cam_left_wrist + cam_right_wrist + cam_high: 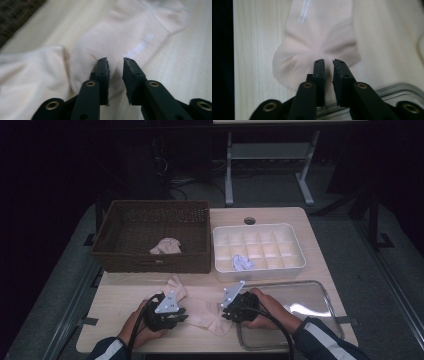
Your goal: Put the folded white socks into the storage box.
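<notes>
Pale sock [202, 310] laid flat on table [125, 295] between both grippers. Left gripper [115, 65] jaws narrowly apart over fabric; right gripper [328, 65] jaws nearly together, pinch unconfirmed. Risk: thin fabric missed, sock dragged or bunched.

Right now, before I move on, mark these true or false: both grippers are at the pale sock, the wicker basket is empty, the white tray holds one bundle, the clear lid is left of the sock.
1. Both the left gripper and the right gripper are at the pale sock: true.
2. The wicker basket is empty: false, a pale bundle lies inside.
3. The white tray holds one white bundle: true.
4. The clear lid is left of the sock: false, it lies to its right.
</notes>
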A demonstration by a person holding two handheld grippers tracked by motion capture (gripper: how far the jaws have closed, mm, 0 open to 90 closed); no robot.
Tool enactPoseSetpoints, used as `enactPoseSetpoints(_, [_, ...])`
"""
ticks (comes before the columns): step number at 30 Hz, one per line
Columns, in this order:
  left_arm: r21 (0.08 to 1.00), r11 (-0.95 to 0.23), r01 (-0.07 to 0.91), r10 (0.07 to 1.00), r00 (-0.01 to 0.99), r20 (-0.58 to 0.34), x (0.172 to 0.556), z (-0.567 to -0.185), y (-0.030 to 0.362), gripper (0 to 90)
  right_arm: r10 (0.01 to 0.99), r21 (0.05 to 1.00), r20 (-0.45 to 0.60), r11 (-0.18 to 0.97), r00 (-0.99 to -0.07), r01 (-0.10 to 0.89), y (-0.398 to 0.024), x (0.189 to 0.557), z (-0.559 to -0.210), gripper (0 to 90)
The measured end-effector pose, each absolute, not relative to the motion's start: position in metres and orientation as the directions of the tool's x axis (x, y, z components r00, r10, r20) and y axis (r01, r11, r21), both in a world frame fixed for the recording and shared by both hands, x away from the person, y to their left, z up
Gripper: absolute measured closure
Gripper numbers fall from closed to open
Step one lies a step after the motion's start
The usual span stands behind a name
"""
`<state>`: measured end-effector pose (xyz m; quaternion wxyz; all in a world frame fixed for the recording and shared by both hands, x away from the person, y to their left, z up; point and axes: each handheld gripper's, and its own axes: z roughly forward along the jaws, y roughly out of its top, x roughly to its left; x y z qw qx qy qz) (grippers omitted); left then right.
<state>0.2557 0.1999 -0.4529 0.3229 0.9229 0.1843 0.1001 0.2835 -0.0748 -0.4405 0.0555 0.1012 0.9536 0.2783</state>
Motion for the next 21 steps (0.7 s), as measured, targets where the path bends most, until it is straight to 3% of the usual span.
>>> enactPoseSetpoints(3, [0.628,-0.717,0.304,0.418,0.908,0.037,0.253,-0.456,0.201,77.3,0.267,0.600,-0.053,0.779,-0.962,0.183,-0.076,0.284,-0.435,85.8])
enactPoseSetpoints(7, [0.622,-0.716,0.318,0.404,0.915,-0.003,0.248,-0.455,0.202,80.2,0.307,0.629,-0.059,0.750,-0.950,0.203,-0.069,0.284,-0.438,84.8])
enactPoseSetpoints(11, [0.607,-0.732,0.310,0.382,0.924,-0.011,0.236,-0.453,0.204,78.9,0.302,0.603,-0.050,0.769,-0.952,0.212,-0.059,0.287,-0.450,81.6])
enactPoseSetpoints(14, [0.607,-0.729,0.316,0.399,0.917,0.002,0.231,-0.452,0.209,71.6,0.276,0.584,-0.080,0.791,-0.958,0.180,-0.057,0.286,-0.454,80.0])
enactPoseSetpoints(18, [0.664,-0.647,0.375,0.531,0.846,0.040,0.235,-0.439,0.235,64.0,0.266,0.577,-0.080,0.798,-0.961,0.173,-0.057,0.287,-0.453,78.5])
enactPoseSetpoints(19, [0.683,-0.604,0.412,0.614,0.786,0.070,0.241,-0.435,0.248,53.1,0.266,0.575,-0.077,0.799,-0.961,0.175,-0.055,0.287,-0.453,77.8])
enactPoseSetpoints(21, [0.697,-0.566,0.440,0.667,0.741,0.075,0.248,-0.434,0.259,47.2,0.254,0.579,-0.081,0.799,-0.964,0.162,-0.054,0.285,-0.454,76.6])
